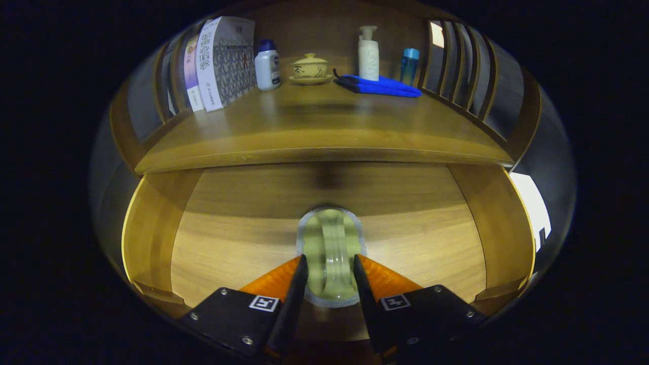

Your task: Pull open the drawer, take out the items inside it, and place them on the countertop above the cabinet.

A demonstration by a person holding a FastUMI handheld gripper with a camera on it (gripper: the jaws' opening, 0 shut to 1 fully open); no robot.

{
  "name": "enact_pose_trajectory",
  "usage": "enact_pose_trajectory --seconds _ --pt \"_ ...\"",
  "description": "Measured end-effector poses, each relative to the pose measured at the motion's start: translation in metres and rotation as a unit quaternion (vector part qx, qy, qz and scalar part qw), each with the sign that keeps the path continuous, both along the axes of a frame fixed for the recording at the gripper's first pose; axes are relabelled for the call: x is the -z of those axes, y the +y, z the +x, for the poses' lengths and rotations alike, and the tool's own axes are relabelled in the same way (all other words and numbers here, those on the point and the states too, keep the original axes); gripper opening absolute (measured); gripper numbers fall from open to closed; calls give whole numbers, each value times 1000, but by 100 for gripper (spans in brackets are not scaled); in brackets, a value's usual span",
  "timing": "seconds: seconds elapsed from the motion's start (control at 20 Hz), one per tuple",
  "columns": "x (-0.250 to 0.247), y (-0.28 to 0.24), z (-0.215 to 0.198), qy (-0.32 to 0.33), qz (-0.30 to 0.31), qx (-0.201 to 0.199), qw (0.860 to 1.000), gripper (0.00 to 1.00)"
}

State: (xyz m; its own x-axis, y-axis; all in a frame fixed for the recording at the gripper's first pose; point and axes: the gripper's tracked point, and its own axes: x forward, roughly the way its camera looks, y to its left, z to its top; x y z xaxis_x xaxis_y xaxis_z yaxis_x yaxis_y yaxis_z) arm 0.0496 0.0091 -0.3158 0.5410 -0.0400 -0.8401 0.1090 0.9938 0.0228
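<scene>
The gripper (330, 271) was closed on the tape roll (330, 248) in the open drawer (152, 228); it should lift straight, then clear the countertop (324, 132) edge.

In the open drawer (213, 238) a glass object (330, 243) lies between the gripper (330, 263) fingers, while on the countertop (324, 129) above, far back, stand books (223, 61) left, then a bottle (267, 66), lidded cup (310, 68), cloth (380, 85), pump bottle (368, 55) and small bottle (409, 66) right.

3 bottles (267, 65), 2 books (223, 61), 1 cloth (385, 86).
</scene>
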Motion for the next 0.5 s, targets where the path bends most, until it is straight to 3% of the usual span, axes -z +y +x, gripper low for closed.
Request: enact_pose_trajectory --seconds 0.2,0.35,0.5 --pt "-1 -4 3 -13 0 18 1000 46" --pt "-4 -6 3 -25 -7 20 999 22" --pt "-12 2 0 -53 -9 -14 998 16"
